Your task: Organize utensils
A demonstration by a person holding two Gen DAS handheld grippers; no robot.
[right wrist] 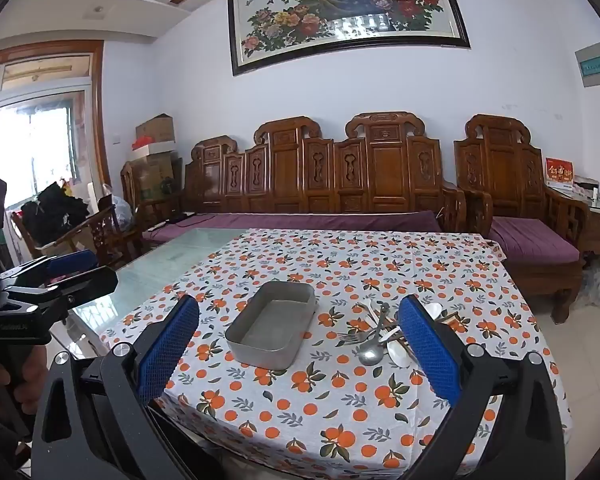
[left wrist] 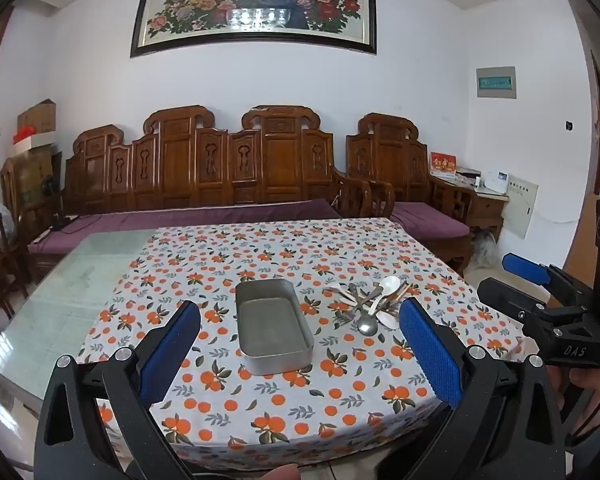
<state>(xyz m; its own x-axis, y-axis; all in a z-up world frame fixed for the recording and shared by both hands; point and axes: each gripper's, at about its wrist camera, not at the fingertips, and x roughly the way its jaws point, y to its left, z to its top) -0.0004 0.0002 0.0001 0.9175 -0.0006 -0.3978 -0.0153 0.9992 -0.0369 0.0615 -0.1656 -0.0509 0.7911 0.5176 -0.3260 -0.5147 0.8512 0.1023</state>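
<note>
A table wears a tablecloth [left wrist: 228, 412] printed with oranges. In its middle sits an empty metal tray [left wrist: 274, 326]. Just to the tray's right lies a tangled pile of utensils [left wrist: 370, 304]: metal spoons, a fork, white spoons and chopsticks. The left gripper [left wrist: 300, 352] and right gripper [right wrist: 300, 354] both hover above the near edge, blue pads wide apart, holding nothing. A carved wooden bench [left wrist: 204, 168] stands behind.

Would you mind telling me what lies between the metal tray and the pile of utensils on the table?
Only bare orange-print tablecloth separates the metal tray from the utensil pile; both wrist views show that strip free of objects.
</note>
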